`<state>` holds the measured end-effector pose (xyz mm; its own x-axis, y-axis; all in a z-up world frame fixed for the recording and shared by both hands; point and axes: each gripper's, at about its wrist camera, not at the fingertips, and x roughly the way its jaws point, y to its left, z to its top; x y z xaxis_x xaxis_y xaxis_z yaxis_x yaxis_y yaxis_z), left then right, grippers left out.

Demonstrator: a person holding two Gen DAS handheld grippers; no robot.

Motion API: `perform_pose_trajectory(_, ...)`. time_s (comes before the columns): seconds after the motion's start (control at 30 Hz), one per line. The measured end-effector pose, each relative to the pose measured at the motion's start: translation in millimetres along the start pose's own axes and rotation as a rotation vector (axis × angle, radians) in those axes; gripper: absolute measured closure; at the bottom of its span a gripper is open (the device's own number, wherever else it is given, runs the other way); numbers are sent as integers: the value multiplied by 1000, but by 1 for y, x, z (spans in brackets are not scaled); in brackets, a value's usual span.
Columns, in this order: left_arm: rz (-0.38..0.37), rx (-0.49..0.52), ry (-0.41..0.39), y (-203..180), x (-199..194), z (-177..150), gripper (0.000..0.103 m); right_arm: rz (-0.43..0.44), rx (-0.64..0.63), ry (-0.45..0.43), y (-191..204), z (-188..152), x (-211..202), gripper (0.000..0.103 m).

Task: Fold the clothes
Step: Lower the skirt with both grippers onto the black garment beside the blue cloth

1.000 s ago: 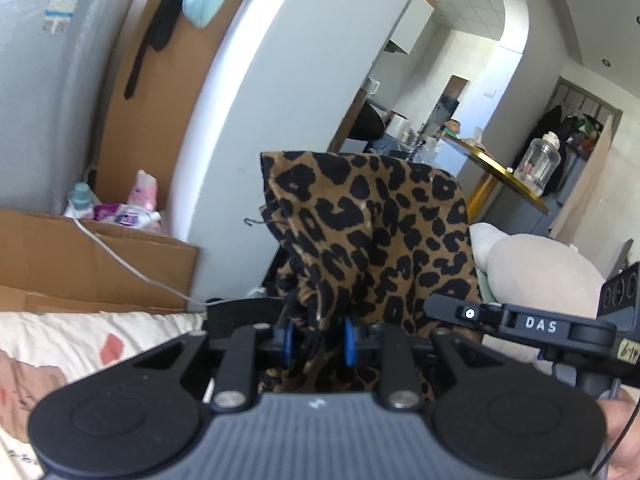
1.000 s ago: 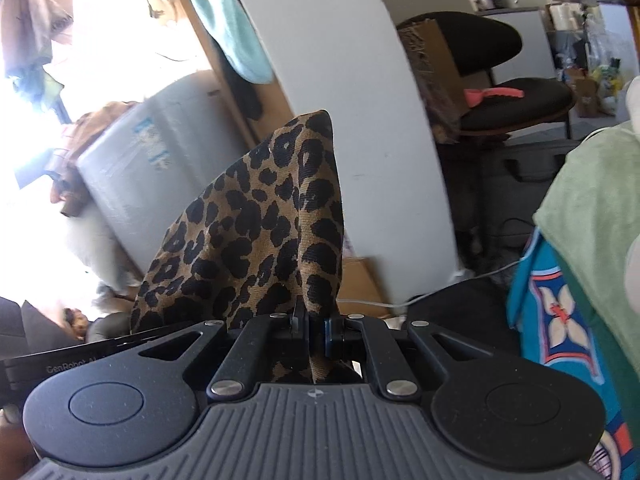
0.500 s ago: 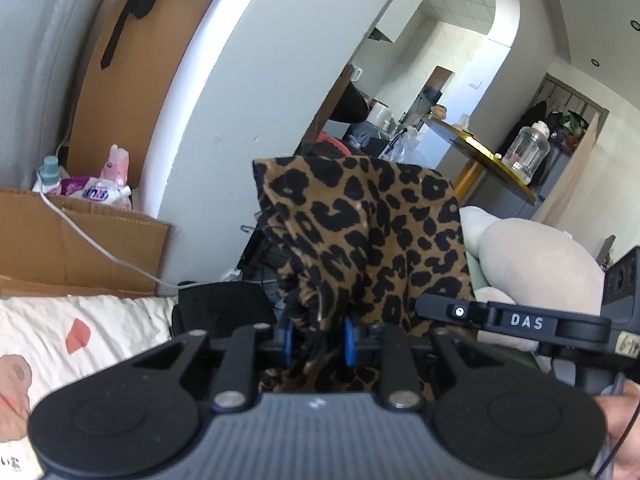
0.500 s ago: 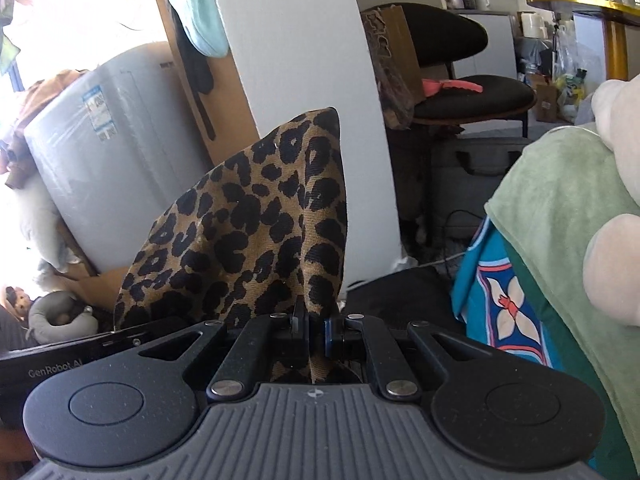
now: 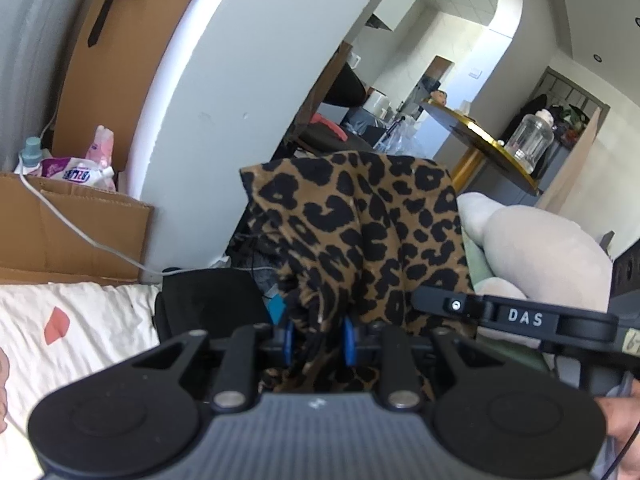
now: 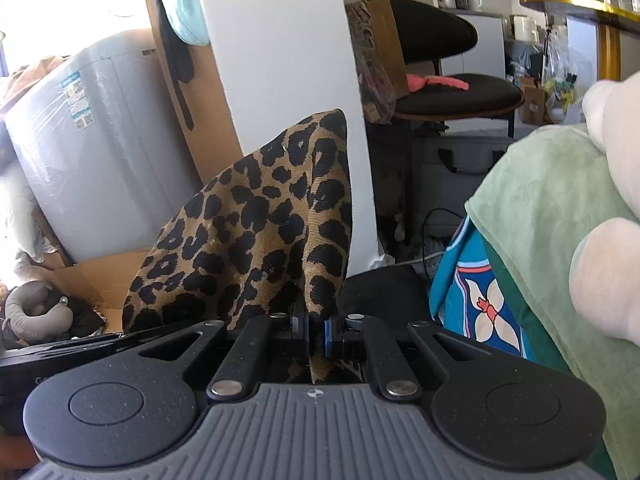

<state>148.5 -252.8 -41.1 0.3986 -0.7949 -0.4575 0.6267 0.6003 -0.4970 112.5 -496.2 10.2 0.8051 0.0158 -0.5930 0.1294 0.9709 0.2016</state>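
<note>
A leopard-print garment [image 5: 360, 236] is held up in the air between both grippers. My left gripper [image 5: 318, 338] is shut on a bunched edge of it, cloth and dark cords filling the gap between the blue pads. In the right wrist view the same leopard-print garment [image 6: 260, 240] rises as a pointed flap from my right gripper [image 6: 316, 330], which is shut on a thin fold. The right gripper's black body [image 5: 520, 316], marked DAS, shows at the right of the left wrist view, close beside the left one.
A white bedsheet with red marks [image 5: 80, 320] lies lower left, a cardboard box [image 5: 60, 224] behind it. A white pillar [image 6: 280, 60] stands ahead. To the right sit a green blanket [image 6: 540, 220], a pale plush toy [image 5: 532, 252] and a teal patterned cloth [image 6: 480, 304]. A black chair [image 6: 452, 92] stands behind.
Both grippers have swung with the garment still held: the view has shifted toward the bed and plush toy, and the cardboard box and washing machine have slid left and back.
</note>
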Motion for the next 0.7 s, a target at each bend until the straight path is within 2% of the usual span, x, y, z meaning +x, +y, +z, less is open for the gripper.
perform_pose_trajectory(0.27, 4, -31, 13, 7, 21, 0, 78, -6, -3, 10, -11, 5, 27, 97)
perform_pose_trajectory(0.7, 20, -16, 36, 25, 69, -1, 78, -26, -1, 39, -32, 8, 77, 97)
